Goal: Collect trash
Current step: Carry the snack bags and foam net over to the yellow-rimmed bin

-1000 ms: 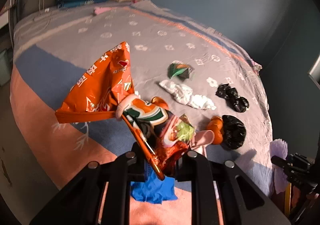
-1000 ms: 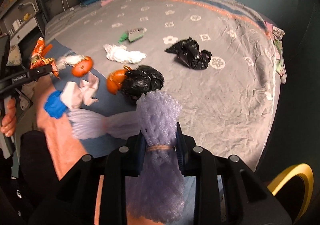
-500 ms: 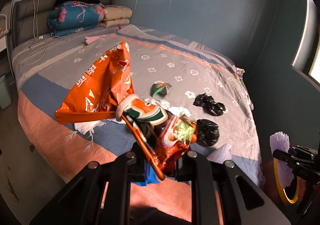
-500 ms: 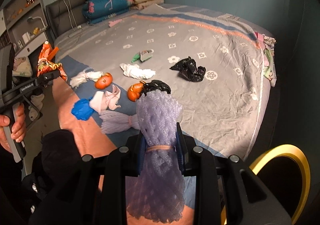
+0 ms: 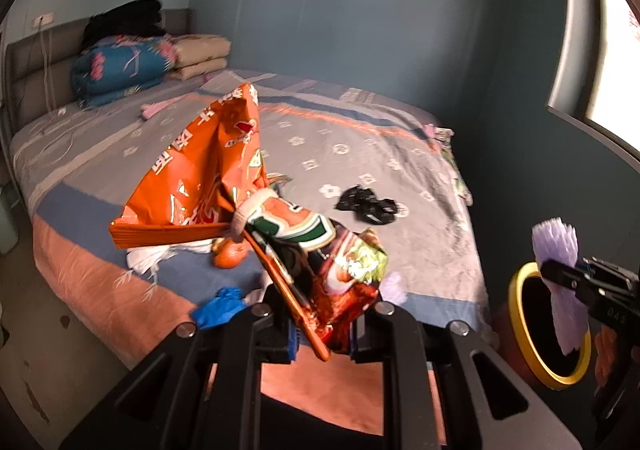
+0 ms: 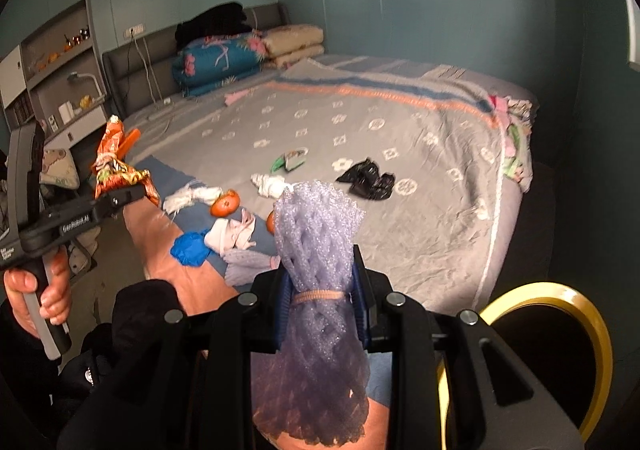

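Both loaded grippers have risen above the bed (image 6: 400, 178).

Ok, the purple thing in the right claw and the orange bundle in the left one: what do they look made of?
Purple netting: apparently soft foam mesh, matte with a slight sparkle; open diamond cells, cinched by a tan band where the right claw squeezes it.
Orange bundle: probably plastic or foil-laminate snack bags, glossy; sharp creases, printed lettering and shiny highlights, pinched in the left claw.

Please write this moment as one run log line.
left hand-held gripper: holds orange snack wrappers | right hand-held gripper: holds purple foam net
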A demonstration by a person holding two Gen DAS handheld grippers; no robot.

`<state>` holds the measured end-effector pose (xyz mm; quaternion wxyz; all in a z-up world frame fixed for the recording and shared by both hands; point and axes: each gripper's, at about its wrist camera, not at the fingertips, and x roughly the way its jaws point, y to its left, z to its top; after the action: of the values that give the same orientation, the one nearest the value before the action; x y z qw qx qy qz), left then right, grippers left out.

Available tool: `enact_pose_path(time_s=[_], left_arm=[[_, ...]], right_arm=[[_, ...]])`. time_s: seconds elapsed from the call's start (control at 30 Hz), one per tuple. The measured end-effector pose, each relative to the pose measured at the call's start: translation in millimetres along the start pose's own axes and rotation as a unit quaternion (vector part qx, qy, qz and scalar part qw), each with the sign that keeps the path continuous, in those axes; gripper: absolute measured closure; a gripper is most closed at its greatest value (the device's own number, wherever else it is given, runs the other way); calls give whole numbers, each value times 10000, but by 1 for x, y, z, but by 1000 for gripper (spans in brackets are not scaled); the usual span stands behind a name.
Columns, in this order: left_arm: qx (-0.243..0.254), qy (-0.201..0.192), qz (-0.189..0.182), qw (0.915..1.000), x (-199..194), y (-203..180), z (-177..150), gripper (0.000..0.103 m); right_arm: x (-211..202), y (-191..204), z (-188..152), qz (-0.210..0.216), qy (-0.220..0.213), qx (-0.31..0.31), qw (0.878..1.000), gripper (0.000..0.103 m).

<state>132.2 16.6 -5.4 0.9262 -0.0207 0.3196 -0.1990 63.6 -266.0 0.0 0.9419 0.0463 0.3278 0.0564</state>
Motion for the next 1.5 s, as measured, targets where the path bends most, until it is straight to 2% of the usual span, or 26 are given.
enact_pose_path(time_s=[0.3, 0.6, 0.7, 0.9, 1.13, 1.5], left_arm=[[445, -72, -348, 9984, -9, -58, 6, 87], [850, -21, -782, 9933, -6, -112, 9, 87], [934, 1, -898, 9916, -1, -128, 8, 87], [1106, 171, -1198, 9865, 13, -158, 1, 87], [1433, 287, -1506, 9777, 21, -197, -8, 87], [1750, 683, -1877, 9641, 56, -240, -22, 87]], right_arm=[[-43, -26, 1, -219, -509, 342, 9979, 77], [-82, -54, -2, -745, -898, 622, 9912, 77], [-94, -63, -2, -1077, -1092, 665, 9859, 77], [-108, -83, -8, -1373, -1225, 779, 9798, 77], [-119, -125, -19, -1513, -1314, 1275, 9714, 76], [-107, -171, -38, -1620, -1171, 1704, 9649, 76]])
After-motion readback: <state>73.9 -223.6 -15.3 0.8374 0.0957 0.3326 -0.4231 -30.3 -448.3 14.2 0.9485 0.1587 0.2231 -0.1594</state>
